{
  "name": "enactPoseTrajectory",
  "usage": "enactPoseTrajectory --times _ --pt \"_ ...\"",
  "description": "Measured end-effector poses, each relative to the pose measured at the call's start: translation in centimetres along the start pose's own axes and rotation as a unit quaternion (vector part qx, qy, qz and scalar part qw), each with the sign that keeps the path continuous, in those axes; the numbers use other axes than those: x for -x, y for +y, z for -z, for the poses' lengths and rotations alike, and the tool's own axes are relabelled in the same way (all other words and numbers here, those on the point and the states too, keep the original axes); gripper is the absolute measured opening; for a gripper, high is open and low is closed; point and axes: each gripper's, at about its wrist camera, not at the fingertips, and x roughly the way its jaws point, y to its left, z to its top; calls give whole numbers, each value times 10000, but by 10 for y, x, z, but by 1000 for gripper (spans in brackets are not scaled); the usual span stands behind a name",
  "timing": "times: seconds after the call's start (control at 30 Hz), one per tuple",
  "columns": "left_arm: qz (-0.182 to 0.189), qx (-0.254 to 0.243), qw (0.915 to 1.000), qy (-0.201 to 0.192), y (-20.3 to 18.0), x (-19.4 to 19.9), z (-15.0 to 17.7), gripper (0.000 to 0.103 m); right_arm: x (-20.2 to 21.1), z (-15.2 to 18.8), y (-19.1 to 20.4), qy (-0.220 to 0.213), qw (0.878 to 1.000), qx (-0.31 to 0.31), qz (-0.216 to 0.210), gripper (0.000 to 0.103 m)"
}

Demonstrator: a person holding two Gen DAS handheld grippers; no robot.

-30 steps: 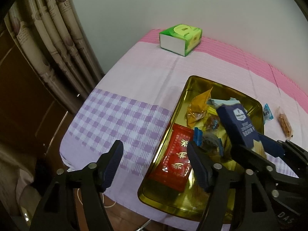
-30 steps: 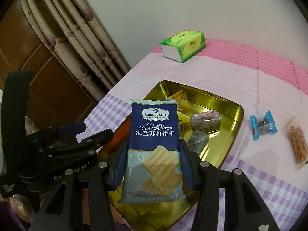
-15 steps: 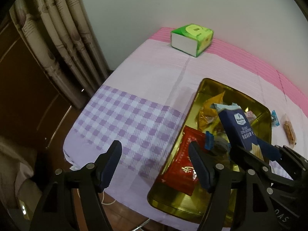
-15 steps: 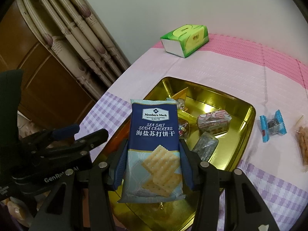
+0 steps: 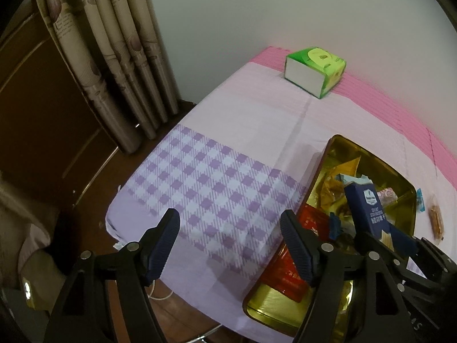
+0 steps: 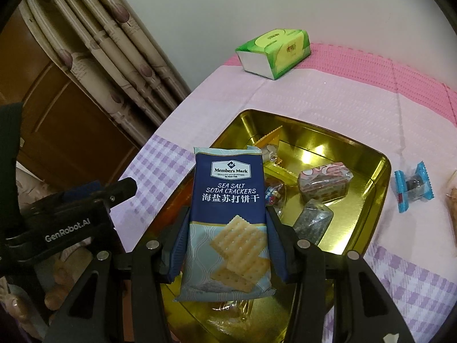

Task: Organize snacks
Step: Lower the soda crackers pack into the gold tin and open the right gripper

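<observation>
My right gripper [image 6: 227, 245] is shut on a blue pack of sea salt soda crackers [image 6: 228, 214] and holds it upright above the near end of a gold tin tray [image 6: 380, 194]. The pack also shows in the left wrist view [image 5: 368, 208]. The tray [image 5: 328, 154] holds several wrapped snacks, among them a red pack [image 5: 288, 268] and a pink-white wrapped cake [image 6: 325, 183]. My left gripper [image 5: 230, 245] is open and empty, over the checked cloth left of the tray. A blue-wrapped candy [image 6: 414, 188] and an orange snack [image 5: 437, 221] lie on the cloth right of the tray.
A green tissue box [image 6: 274, 53] stands at the far side of the table near the wall. Curtains [image 5: 114, 65] and a brown wooden door [image 6: 57, 114] are on the left. The table's near edge [image 5: 177, 283] drops to the floor.
My left gripper has drawn back to the left, away from the tray, still open. My right gripper has kept its hold on the cracker pack and shifted slightly over the tray.
</observation>
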Motion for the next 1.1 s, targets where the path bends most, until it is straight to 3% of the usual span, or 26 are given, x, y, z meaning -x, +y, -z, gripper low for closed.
enactPoseTrajectory --times 0.67,1.1 --pt "-97 -73 9999 -118 -2 3 0 79 -6 3 13 153 9998 -13 -130 48" --pt "-143 -346 9991 -202 -13 8 3 79 38 20 0 -304 9995 -42 -95 52"
